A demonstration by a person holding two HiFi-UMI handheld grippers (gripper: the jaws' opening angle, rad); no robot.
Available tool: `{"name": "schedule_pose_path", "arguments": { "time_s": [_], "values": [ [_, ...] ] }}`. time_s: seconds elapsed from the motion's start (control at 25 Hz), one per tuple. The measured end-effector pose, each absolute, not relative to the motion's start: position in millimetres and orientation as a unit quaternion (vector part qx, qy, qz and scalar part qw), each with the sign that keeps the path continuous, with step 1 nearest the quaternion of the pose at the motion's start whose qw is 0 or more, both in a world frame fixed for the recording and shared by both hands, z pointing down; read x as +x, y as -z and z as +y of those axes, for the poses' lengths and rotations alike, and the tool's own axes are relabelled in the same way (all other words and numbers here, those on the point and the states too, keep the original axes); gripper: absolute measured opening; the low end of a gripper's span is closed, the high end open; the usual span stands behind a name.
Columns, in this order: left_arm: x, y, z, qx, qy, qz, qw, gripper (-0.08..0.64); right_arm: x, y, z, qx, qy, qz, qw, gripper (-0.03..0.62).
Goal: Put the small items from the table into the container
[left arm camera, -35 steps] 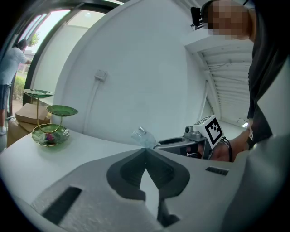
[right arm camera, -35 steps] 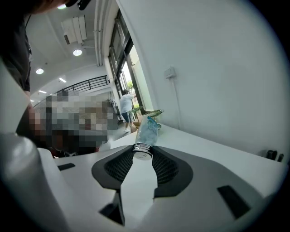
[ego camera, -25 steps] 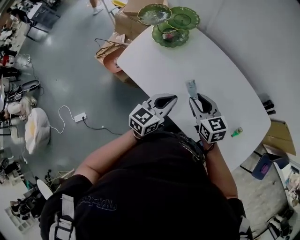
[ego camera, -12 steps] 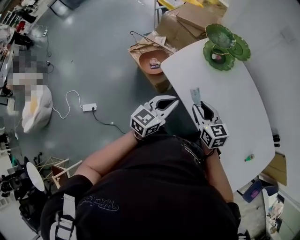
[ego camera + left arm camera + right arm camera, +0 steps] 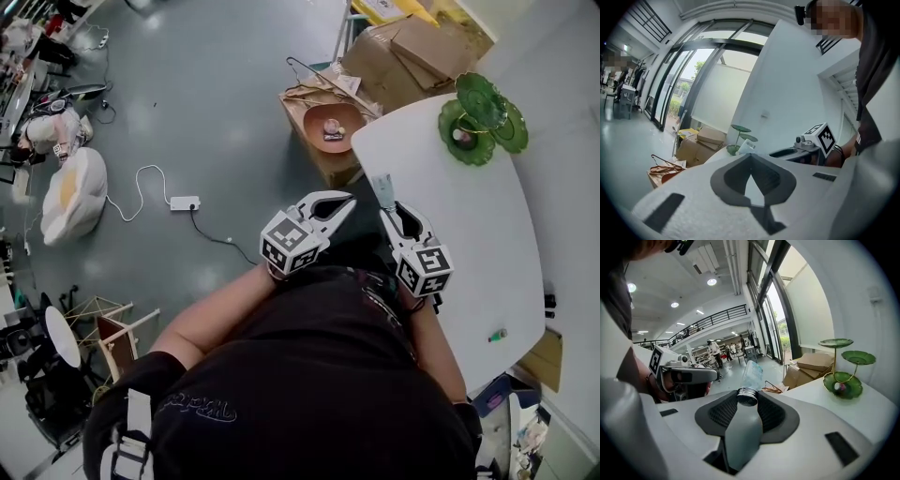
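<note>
My right gripper [image 5: 387, 212] is shut on a small clear bottle [image 5: 382, 187], which it grips at the silver neck; the bottle's body juts past the jaws [image 5: 752, 375]. It hangs over the near end of the white table [image 5: 469, 225]. My left gripper [image 5: 339, 201] is to its left, off the table's edge and above the floor. Its jaw tips meet with nothing between them [image 5: 750, 157]. A brown bowl-like container [image 5: 330, 127] sits on a cardboard box on the floor beyond the table's end, with a small item inside. A small green item [image 5: 496, 335] lies on the table behind my right hand.
A green tiered dish stand [image 5: 483, 117] stands at the table's far corner. Cardboard boxes [image 5: 412, 52] are stacked on the floor behind the container. A white power strip with its cable [image 5: 185, 202] lies on the grey floor to the left.
Both grippers have travelled along the table to its end; the left one now hangs past the edge. The green item has dropped far behind. The bottle stays gripped and the left jaws stay closed.
</note>
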State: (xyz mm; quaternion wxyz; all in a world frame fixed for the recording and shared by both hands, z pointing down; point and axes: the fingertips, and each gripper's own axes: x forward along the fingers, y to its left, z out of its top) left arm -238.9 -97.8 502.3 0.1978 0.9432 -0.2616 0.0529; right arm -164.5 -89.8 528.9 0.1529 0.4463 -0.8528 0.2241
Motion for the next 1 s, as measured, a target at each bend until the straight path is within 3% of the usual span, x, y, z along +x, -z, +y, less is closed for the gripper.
{"name": "schedule_pose_path", "arguments": {
  "time_s": [0.36,1.0],
  "values": [
    [-213.3,-502.9,-139.3,0.943,-0.071,-0.26,0.195,0.006,-135.8,-524.3,-134.1,0.451,-0.228,-0.853,0.131,0.141],
    [-21.6,-496.1,-152.2,0.974,-0.106,-0.081,0.185,0.006,40.8,-519.8,-119.1,0.587,-0.256,-0.763,0.085,0.141]
  ]
}}
